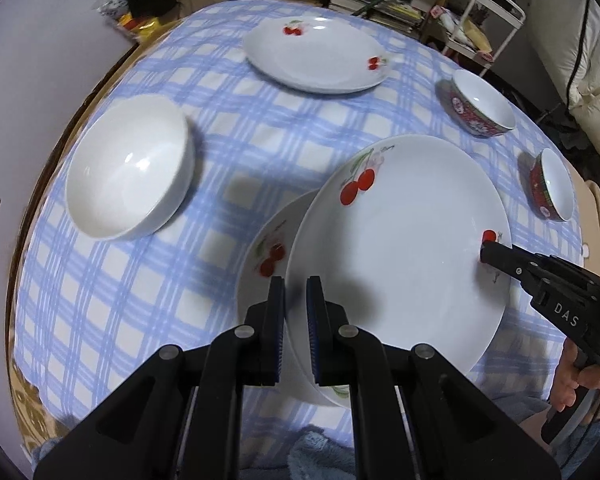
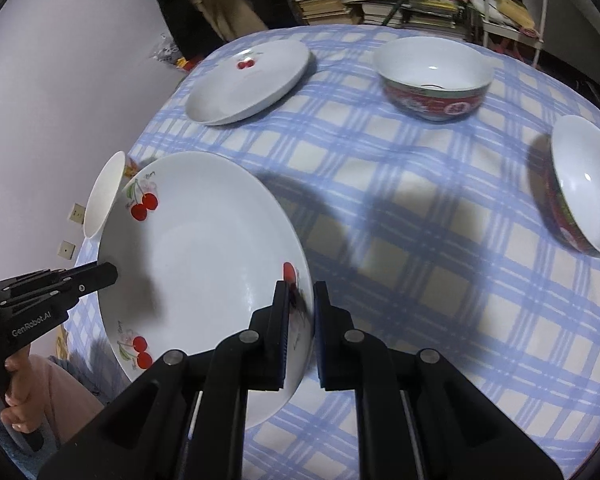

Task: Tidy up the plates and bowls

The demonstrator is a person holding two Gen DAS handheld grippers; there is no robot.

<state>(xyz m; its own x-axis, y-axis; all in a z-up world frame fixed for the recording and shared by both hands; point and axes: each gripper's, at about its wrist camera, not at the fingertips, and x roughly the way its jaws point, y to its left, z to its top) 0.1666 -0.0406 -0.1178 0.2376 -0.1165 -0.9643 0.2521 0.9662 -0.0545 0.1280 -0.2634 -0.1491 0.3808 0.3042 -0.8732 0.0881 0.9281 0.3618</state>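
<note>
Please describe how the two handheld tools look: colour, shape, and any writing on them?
Both are matte black, with two flat fingers lined by blue ribbed pads and silver round pivot pins. The right tool bears white "DAS" lettering; the left tool bears "GenRobot.AI". Each sits on a black pistol-style handle, and a thin dark cable hangs beside the right handle.

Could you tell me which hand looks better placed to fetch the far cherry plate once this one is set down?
Probably the left gripper: in its view the far cherry plate lies almost straight ahead; the right gripper sees it off left.
</note>
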